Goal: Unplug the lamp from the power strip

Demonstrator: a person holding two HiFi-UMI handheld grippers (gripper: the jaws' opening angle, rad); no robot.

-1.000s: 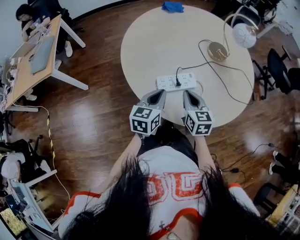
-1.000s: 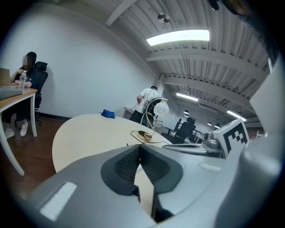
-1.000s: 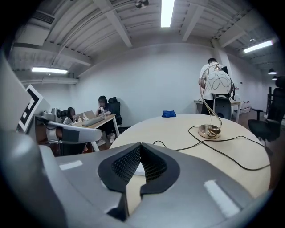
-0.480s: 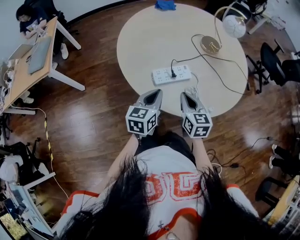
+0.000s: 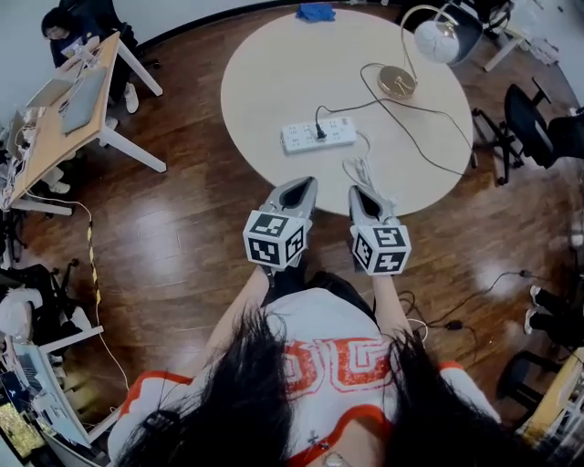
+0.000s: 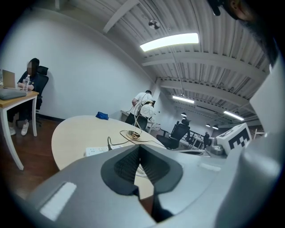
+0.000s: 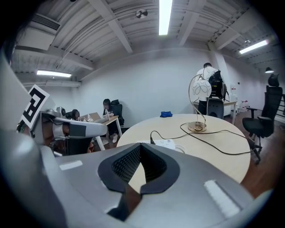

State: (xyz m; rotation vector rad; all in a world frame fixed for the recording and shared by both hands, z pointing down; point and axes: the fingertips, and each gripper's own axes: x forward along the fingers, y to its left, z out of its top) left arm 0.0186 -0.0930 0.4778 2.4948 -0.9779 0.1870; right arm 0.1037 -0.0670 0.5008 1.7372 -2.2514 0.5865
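A white power strip (image 5: pixel 318 135) lies on the round beige table (image 5: pixel 274 73), with the lamp's black plug (image 5: pixel 321 133) standing in it. Its black cord runs to the brass lamp base (image 5: pixel 397 82) under the white globe shade (image 5: pixel 436 41). My left gripper (image 5: pixel 297 187) and right gripper (image 5: pixel 363 193) hover side by side at the table's near edge, short of the strip, both shut and empty. In the right gripper view the strip (image 7: pixel 165 144) and plug (image 7: pixel 152 140) sit beyond the closed jaws (image 7: pixel 140 147). In the left gripper view the strip (image 6: pixel 97 151) is left of the tips (image 6: pixel 139 147).
A blue cloth (image 5: pixel 316 12) rests at the table's far edge. The strip's white cord (image 5: pixel 358 169) coils near the front edge. A desk (image 5: pixel 64 100) with a seated person stands at left, office chairs (image 5: pixel 547 128) at right, cables on the wooden floor.
Both grippers have drawn back from the power strip toward the person, off the table's front edge. The table and strip have slid farther away in the head view. The plug stays in.
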